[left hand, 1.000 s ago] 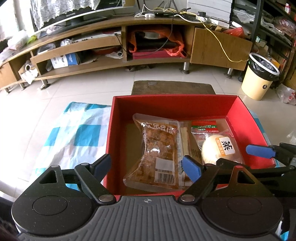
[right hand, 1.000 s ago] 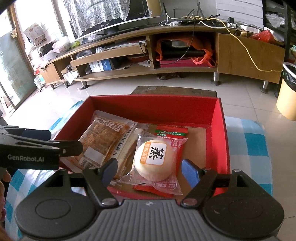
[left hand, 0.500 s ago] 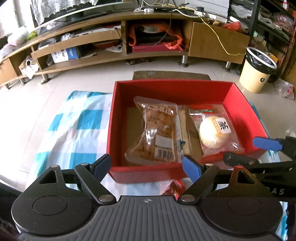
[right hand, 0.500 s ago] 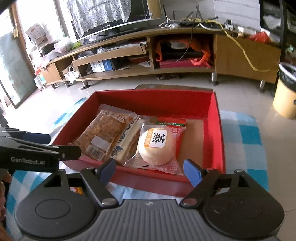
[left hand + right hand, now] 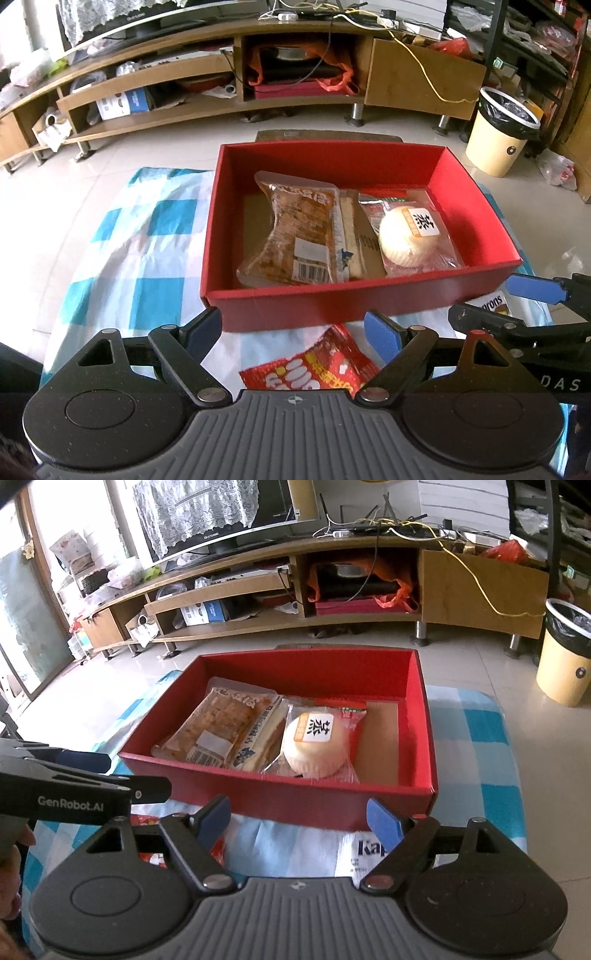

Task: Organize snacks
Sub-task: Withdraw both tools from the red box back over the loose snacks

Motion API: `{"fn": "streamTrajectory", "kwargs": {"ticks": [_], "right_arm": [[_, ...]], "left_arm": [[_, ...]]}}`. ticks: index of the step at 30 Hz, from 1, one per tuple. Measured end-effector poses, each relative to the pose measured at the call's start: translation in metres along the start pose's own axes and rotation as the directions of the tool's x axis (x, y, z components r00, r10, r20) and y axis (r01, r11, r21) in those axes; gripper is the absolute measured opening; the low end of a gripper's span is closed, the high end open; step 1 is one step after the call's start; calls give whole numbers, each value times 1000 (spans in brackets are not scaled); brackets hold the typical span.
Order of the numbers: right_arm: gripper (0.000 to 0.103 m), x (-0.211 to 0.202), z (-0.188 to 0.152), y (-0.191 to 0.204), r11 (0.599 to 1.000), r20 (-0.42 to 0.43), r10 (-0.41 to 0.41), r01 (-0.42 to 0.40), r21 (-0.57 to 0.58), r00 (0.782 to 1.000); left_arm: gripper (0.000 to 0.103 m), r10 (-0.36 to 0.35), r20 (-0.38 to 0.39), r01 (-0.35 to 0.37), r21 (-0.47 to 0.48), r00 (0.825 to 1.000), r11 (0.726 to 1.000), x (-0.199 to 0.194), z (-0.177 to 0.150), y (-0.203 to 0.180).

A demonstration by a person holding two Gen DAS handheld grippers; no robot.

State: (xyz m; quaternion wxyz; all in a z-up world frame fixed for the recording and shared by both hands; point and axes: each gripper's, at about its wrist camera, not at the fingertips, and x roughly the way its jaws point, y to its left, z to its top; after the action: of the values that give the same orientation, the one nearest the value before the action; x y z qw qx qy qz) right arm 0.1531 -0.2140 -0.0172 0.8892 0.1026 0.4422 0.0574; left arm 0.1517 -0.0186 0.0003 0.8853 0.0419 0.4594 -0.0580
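A red box [image 5: 354, 306] [image 5: 280, 805] stands on a blue-and-white checked cloth [image 5: 140, 251]. In it lie a brown snack pack [image 5: 295, 229] [image 5: 218, 727], a flat pack beside it, and a wrapped round bun [image 5: 410, 236] [image 5: 317, 746]. A red snack bag [image 5: 314, 369] lies on the cloth in front of the box, under my open, empty left gripper [image 5: 293, 332]. A white packet [image 5: 364, 853] lies under my open, empty right gripper [image 5: 297, 819]. Both grippers hover just short of the box's near wall.
A long wooden TV stand [image 5: 295, 590] runs along the far wall. A yellow bin [image 5: 502, 136] stands on the tiled floor at right. A small wooden stool edge [image 5: 328, 134] shows behind the box.
Both grippers have pulled back toward me from over the box. The red bag and the white packet in front of the box have come into view. Both stay open.
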Motion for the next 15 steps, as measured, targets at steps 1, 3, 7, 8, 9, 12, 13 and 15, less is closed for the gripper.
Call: {"fn": "streamTrajectory", "kwargs": {"ticks": [1, 3, 7, 8, 9, 12, 13, 15], "right_arm": [[77, -2, -2, 0, 1000, 1, 1, -1, 2, 1000], [77, -4, -4, 1, 1000, 1, 4, -4, 4, 1000], [77, -7, -8, 2, 1000, -4, 9, -9, 1, 1000], [77, -7, -9, 3, 1000, -5, 11, -11, 1, 1000], [77, -8, -10, 3, 1000, -6, 12, -12, 2, 1000], [77, -10, -12, 4, 1000, -9, 14, -14, 3, 1000], [77, -10, -13, 4, 1000, -10, 14, -14, 4, 1000], [77, -12, -15, 4, 1000, -12, 14, -14, 8, 1000]], "left_arm": [[88, 0, -2, 0, 0, 1000, 1000, 0, -2, 0], [88, 0, -7, 0, -3, 1000, 1000, -1, -5, 0], [88, -2, -15, 2, -9, 1000, 1000, -2, -11, -1], [88, -3, -16, 3, -10, 1000, 1000, -3, -13, -1], [88, -4, -18, 4, -10, 1000, 1000, -3, -13, -1], [88, -8, -22, 8, -11, 1000, 1000, -4, -16, -1], [88, -9, -23, 9, -10, 1000, 1000, -4, -17, -1], [88, -11, -24, 11, -8, 1000, 1000, -5, -20, -2]]}}
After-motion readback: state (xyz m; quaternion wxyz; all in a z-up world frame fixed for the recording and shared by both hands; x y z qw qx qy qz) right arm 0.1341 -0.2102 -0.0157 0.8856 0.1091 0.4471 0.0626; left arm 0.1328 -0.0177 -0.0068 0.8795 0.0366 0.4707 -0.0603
